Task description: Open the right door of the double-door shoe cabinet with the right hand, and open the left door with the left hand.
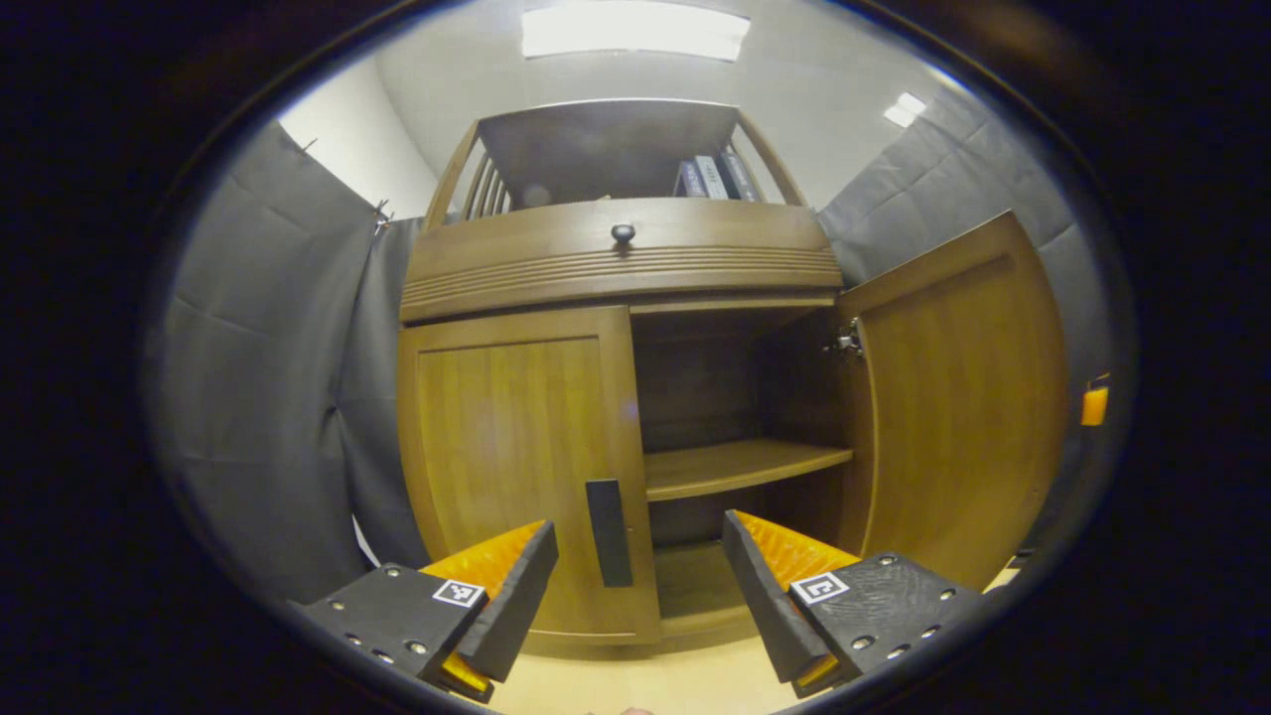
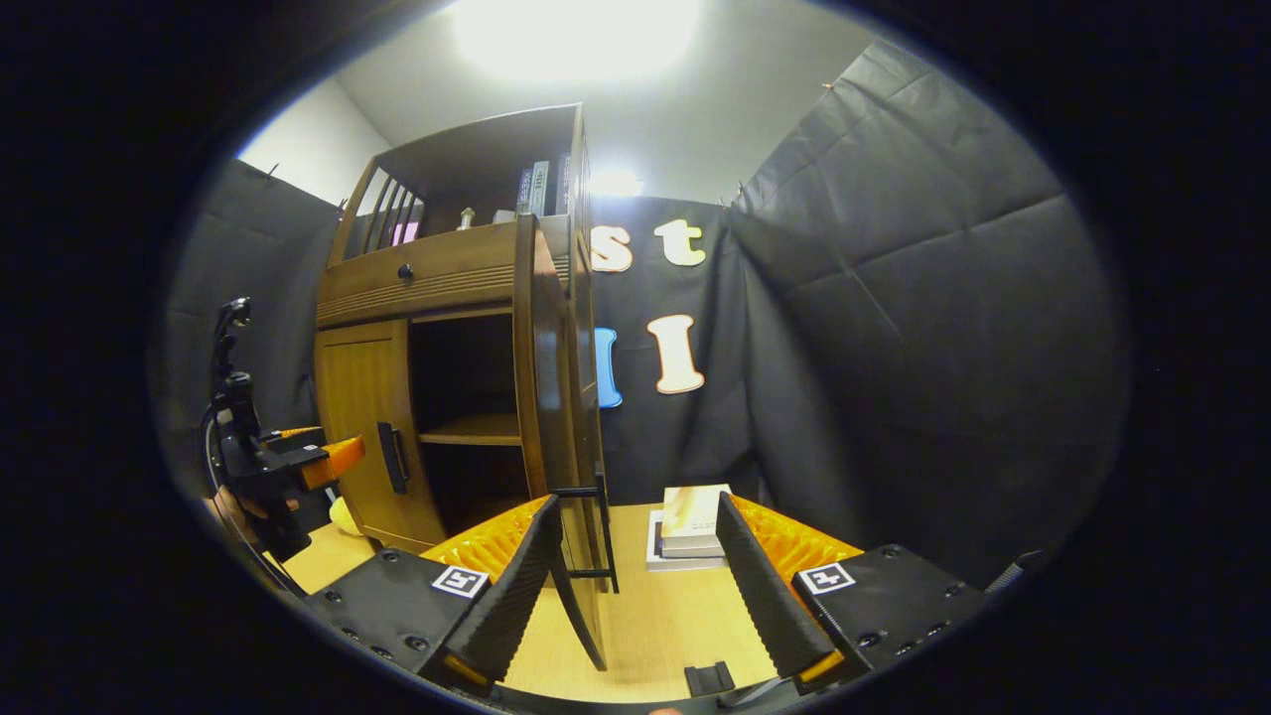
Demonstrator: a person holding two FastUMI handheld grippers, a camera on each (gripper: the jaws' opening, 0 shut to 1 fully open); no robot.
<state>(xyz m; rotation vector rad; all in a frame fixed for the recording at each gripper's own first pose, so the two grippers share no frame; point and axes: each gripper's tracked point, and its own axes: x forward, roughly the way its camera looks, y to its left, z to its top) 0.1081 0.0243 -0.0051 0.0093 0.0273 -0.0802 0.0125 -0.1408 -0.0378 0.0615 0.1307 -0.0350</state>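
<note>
The wooden shoe cabinet (image 1: 621, 263) faces me in the left gripper view. Its left door (image 1: 511, 447) is closed, with a dark vertical handle (image 1: 608, 531) at its inner edge. The right door (image 1: 958, 397) is swung wide open. My left gripper (image 1: 640, 586) is open a short way in front of the left door, the handle showing between its fingers. In the right gripper view the right door (image 2: 546, 397) appears edge-on with its handle (image 2: 598, 531). My right gripper (image 2: 640, 586) is open, the door's lower edge standing between its fingers near the left one. The left gripper (image 2: 318, 462) hovers near the left door (image 2: 367, 417).
Inside the cabinet is a wooden shelf (image 1: 740, 465). Above the doors is a drawer with a round knob (image 1: 623, 233), and books (image 1: 710, 177) stand on top. A stack of books (image 2: 690, 526) lies on the light wooden surface (image 2: 655, 626) right of the cabinet. Black cloth walls surround it.
</note>
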